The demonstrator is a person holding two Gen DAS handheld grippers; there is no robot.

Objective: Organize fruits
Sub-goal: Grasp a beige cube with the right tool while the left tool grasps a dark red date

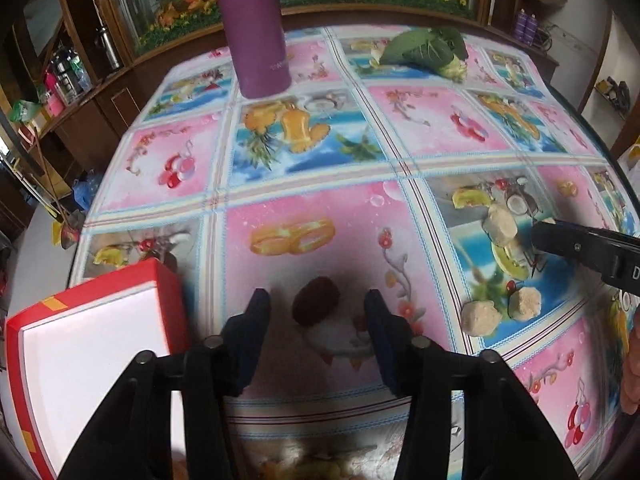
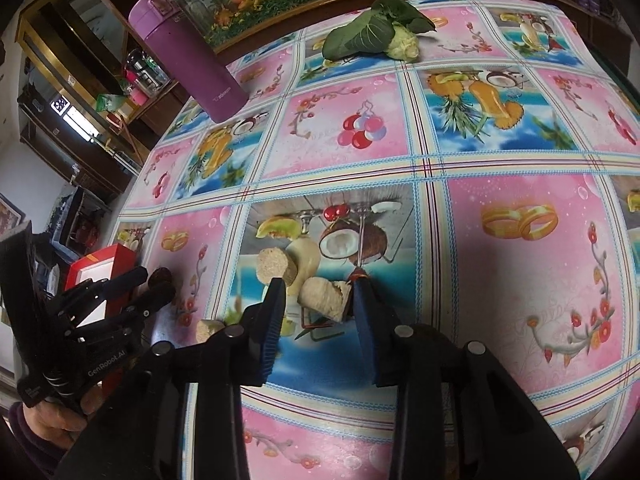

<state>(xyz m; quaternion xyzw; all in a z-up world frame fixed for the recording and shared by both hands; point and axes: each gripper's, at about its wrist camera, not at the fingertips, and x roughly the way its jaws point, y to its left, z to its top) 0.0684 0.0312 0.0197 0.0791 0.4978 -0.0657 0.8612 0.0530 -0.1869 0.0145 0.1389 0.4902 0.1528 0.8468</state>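
Both grippers low over the fruit-print tablecloth.

We held the left gripper spread around a dark red fruit, not touching, red box beside it; our right gripper stood spread around a beige chunk, two more chunks nearby.

Counter cloth: glossy pink and blue squares printed with fruit, rings and flowers, striped borders between. Tall purple flask. Red cardboard box with white inside. Dark reddish-brown round fruit. Pale beige cut chunks. Dark green leafy vegetable, pale stem. Black grippers with blue pads.
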